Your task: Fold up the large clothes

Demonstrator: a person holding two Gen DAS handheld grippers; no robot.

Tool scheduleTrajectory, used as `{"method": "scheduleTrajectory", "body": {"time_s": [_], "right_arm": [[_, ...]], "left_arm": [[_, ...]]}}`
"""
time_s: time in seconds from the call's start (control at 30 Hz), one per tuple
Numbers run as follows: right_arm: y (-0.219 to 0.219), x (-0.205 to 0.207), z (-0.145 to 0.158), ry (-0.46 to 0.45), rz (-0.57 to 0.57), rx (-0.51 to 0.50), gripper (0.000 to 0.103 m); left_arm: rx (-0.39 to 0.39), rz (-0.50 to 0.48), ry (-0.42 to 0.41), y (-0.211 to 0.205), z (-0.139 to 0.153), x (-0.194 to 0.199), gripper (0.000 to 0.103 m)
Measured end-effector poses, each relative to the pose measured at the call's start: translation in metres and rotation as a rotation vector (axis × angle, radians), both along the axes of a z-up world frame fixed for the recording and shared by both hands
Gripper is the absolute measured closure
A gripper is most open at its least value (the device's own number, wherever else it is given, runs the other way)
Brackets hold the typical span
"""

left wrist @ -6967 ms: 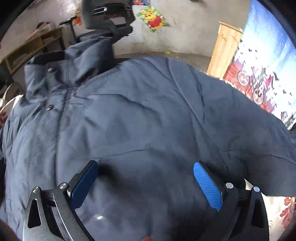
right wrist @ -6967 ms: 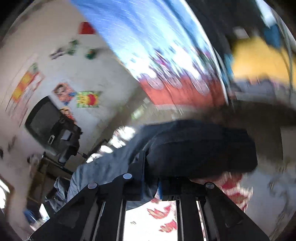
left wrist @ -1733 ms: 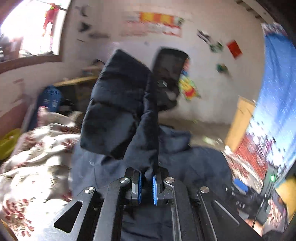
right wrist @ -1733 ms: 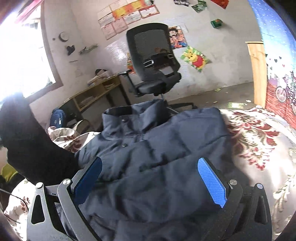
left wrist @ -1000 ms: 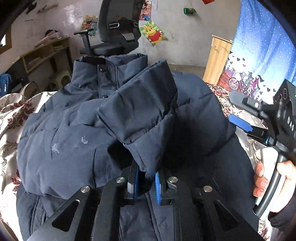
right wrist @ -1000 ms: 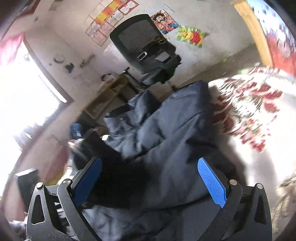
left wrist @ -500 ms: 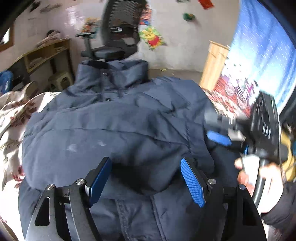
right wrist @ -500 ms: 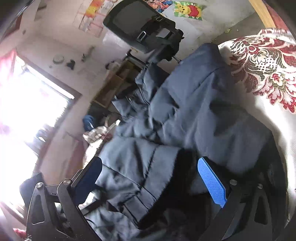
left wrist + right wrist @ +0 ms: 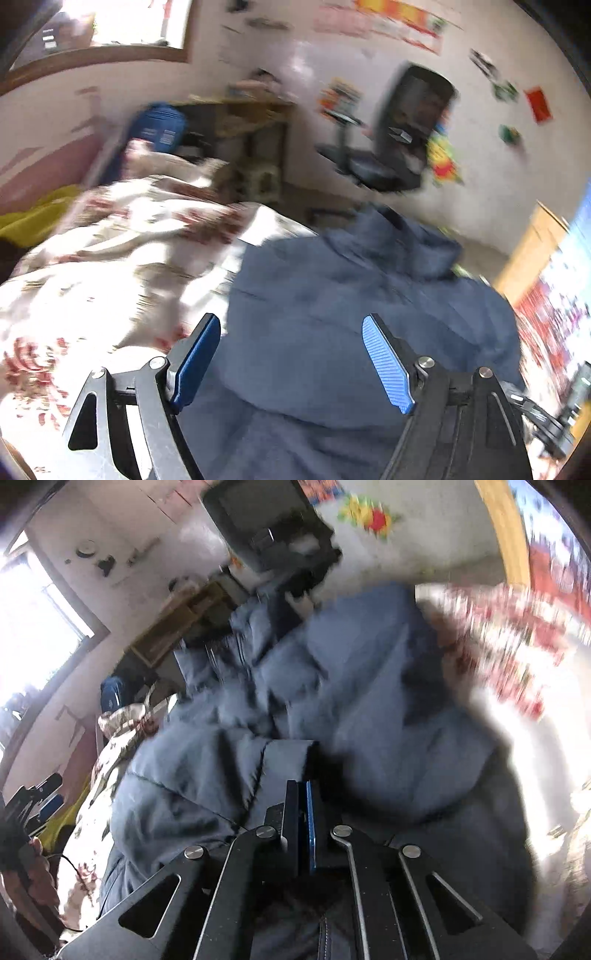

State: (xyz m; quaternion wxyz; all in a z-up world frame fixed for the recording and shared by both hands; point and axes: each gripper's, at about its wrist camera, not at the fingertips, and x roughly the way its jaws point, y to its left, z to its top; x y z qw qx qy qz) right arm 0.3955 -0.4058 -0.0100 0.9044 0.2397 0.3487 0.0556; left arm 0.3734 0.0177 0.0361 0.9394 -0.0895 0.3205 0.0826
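Observation:
A dark navy puffer jacket (image 9: 351,295) lies spread on a floral bed cover, collar at the far end, with a sleeve folded across its front (image 9: 207,771). My left gripper (image 9: 291,350) is open and empty, hovering over the jacket's lower left part. My right gripper (image 9: 303,790) has its jaws closed together at the folded sleeve's cuff edge; the jacket (image 9: 369,701) fills the view ahead. Whether fabric is pinched between the pads is hidden.
The floral bed cover (image 9: 110,258) extends left of the jacket and also right of it (image 9: 517,657). A black office chair (image 9: 402,147) and a wooden desk (image 9: 251,114) stand beyond the bed. The left gripper's holder shows at the left (image 9: 22,830).
My right gripper went from wide open to closed at the folded sleeve. My left gripper stayed open and swung left, so the bed cover now shows.

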Motion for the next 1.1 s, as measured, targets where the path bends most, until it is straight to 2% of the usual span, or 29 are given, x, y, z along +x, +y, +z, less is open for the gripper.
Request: {"method": "scheduleTrajectory", "body": {"time_s": [0.1,0.17,0.27,0.43,0.47,0.5,0.57,0.7,0.8,0.93,1.0,1.07,1.1], "right_arm": [[-0.005,-0.005,0.038,-0.119,-0.068,-0.097,0.1],[-0.01,0.001,0.051,-0.138,-0.096,-0.155,0.1],[-0.015,0.011,0.052,-0.098,-0.107,-0.19,0.1],[-0.009,0.009,0.042,-0.053,-0.161,-0.318,0.096],[-0.009,0.009,0.044,-0.062,-0.155,-0.316,0.086],[-0.009,0.007,0.046,-0.074,-0.144,-0.31,0.067],[-0.001,0.005,0.054,-0.131,-0.096,-0.312,0.046],[0.03,0.011,0.055,-0.17,0.054,-0.347,0.045],[0.048,0.03,0.039,-0.107,0.172,-0.34,0.045],[0.059,0.044,0.005,0.002,0.234,-0.37,0.045],[0.059,0.045,-0.009,0.014,0.25,-0.374,0.044],[0.059,0.045,-0.017,0.002,0.258,-0.369,0.044],[0.059,0.042,-0.019,-0.003,0.26,-0.368,0.043]], "left_arm": [[-0.012,0.076,-0.014,0.031,0.004,-0.006,0.023],[-0.022,0.095,0.006,0.044,0.001,-0.005,0.023],[-0.006,0.088,0.055,0.048,-0.013,-0.001,0.023],[0.049,-0.007,0.144,0.025,-0.043,0.012,0.023],[0.047,-0.028,0.149,0.02,-0.046,0.014,0.023],[0.046,-0.044,0.152,0.014,-0.049,0.014,0.023],[0.042,-0.088,0.156,-0.001,-0.053,0.021,0.023],[0.049,-0.164,0.156,-0.031,-0.061,0.038,0.023],[0.077,-0.201,0.176,-0.055,-0.071,0.052,0.023],[0.091,-0.242,0.221,-0.072,-0.094,0.068,0.023],[0.1,-0.256,0.225,-0.074,-0.105,0.07,0.018],[0.113,-0.251,0.225,-0.072,-0.116,0.071,0.007],[0.105,-0.246,0.229,-0.07,-0.119,0.071,0.005]]}}
